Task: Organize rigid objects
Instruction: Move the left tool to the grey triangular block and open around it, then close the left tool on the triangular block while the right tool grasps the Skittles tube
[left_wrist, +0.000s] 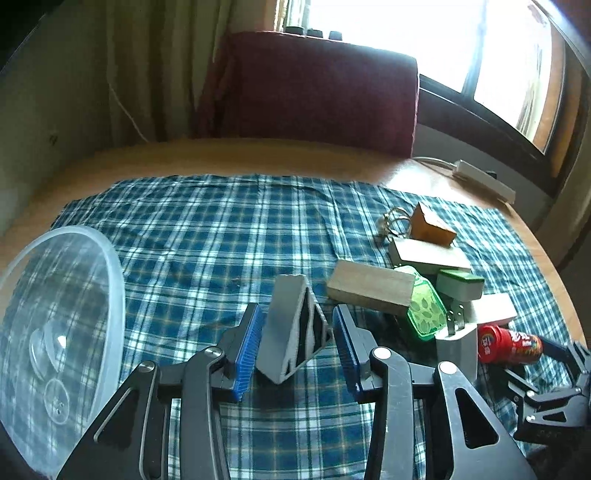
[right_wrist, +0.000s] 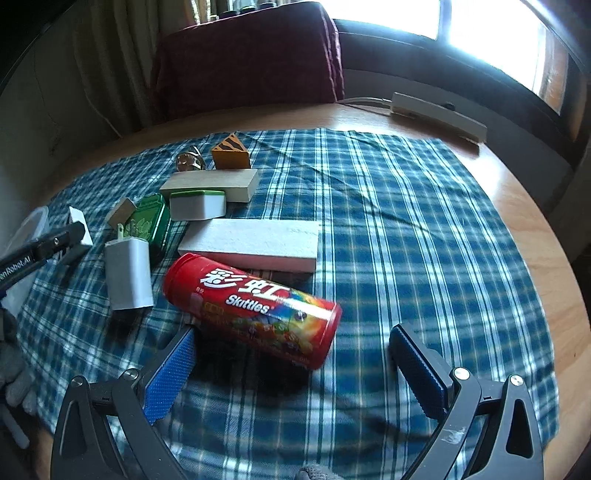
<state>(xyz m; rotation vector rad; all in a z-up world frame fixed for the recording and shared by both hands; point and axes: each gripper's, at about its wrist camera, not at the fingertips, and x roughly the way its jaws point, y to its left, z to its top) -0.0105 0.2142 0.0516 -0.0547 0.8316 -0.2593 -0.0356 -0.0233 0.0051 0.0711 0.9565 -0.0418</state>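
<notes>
A grey triangular wedge (left_wrist: 284, 328) sits tilted between the blue pads of my left gripper (left_wrist: 295, 314), which is shut on it just above the plaid cloth (left_wrist: 207, 229). A clear plastic bowl (left_wrist: 110, 280) lies to its left. A red Skittles can (right_wrist: 255, 306) lies on its side on the cloth. My right gripper (right_wrist: 291, 334) is open around the can's near end, its left pad (right_wrist: 170, 373) close to the can and its right pad well clear. The can (left_wrist: 509, 343) and the right gripper (left_wrist: 554, 373) also show at the right of the left wrist view.
A cluster lies beyond the can: white charger (right_wrist: 129, 273), green tin (right_wrist: 147, 225), white foam block (right_wrist: 255, 240), green-lidded box (right_wrist: 197, 205), wooden block (right_wrist: 218, 182), orange wedge (right_wrist: 229, 153), key rings (right_wrist: 190, 158). A power strip (right_wrist: 439, 116) lies near the round table's far edge, a maroon chair back (left_wrist: 314, 88) behind.
</notes>
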